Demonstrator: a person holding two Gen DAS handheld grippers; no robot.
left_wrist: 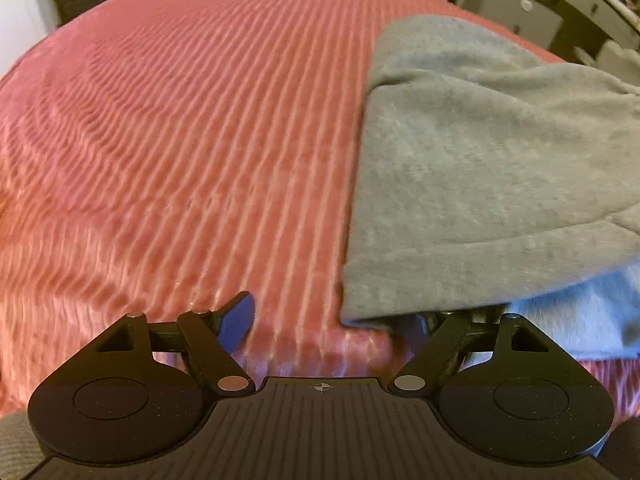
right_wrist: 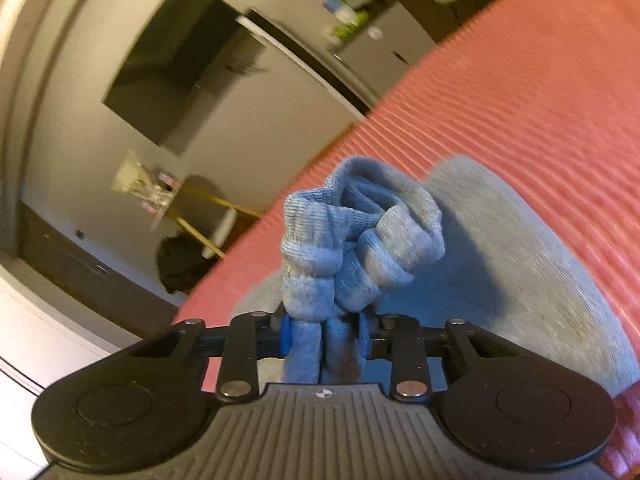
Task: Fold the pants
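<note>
On pink ribbed bedspread (left_wrist: 160,140), grey fleece pants (left_wrist: 480,168), right claw (right_wrist: 325,334) clamped on bunched cuff, left claw (left_wrist: 328,320) apart

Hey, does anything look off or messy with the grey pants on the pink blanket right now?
Yes. The ribbed cuff of the grey fleece pants is bunched into a twisted wad where the right gripper pinches it, not flat. The ribbed pink blanket looks smooth.
</note>
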